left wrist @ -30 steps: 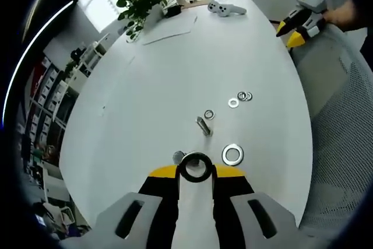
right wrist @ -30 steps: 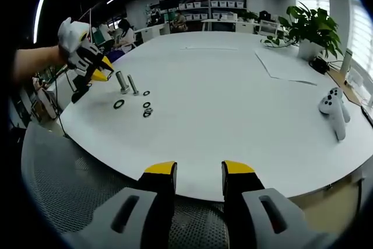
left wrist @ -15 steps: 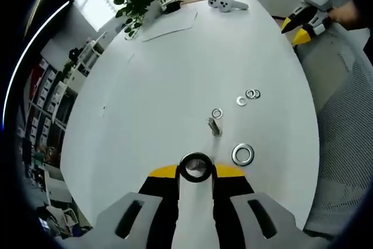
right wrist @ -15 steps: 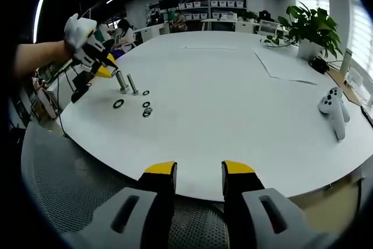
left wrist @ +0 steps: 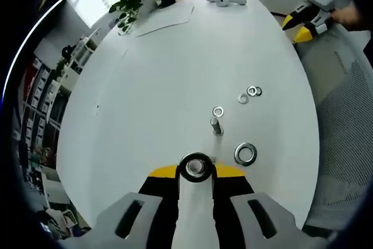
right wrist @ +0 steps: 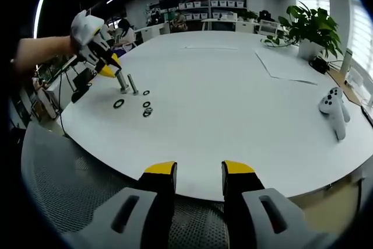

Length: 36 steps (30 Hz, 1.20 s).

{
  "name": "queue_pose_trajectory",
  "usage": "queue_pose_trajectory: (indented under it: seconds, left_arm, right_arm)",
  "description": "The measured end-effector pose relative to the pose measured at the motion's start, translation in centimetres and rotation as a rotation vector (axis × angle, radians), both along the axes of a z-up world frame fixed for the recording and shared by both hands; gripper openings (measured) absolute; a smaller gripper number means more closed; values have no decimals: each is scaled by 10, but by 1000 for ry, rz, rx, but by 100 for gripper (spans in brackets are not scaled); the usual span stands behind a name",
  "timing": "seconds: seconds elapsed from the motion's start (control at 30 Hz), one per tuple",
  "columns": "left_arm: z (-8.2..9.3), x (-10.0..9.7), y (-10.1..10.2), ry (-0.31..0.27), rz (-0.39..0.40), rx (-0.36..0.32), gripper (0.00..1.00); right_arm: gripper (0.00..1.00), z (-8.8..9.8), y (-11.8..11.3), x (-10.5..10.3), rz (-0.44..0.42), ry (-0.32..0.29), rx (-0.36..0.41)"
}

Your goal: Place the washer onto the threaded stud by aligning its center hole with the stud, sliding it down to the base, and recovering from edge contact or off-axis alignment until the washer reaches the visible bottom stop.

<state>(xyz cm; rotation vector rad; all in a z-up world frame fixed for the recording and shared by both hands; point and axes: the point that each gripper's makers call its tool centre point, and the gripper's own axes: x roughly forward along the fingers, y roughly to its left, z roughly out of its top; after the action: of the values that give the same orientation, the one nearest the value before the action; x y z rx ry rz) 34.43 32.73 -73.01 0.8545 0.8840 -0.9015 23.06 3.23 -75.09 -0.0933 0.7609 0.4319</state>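
Holding a washer (left wrist: 196, 167) in the left gripper (left wrist: 196, 171) jaws, over a stud (right wrist: 122, 81) on the table (left wrist: 175, 74) | not yet seated, judged | second stud (left wrist: 216, 126) and spare washers (left wrist: 245, 153) beside | right gripper (right wrist: 199, 170) released, well apart | right gripper view shows left gripper above the studs.
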Motion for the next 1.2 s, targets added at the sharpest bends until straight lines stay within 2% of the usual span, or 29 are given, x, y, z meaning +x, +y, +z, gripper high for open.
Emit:
queue_pose_trajectory:
  seconds: [0.2, 0.6, 1.2]
  left_arm:
    - [-4, 3, -2, 20, -20, 20, 19]
    - [-21, 3, -2, 150, -19, 47, 19]
    - [-50, 0, -3, 209, -36, 96, 18]
  right_arm:
    - [33, 0, 0, 0, -1, -3, 2]
    - [33, 1, 0, 0, -1, -5, 4]
    - [33, 1, -1, 0, -7, -6, 2]
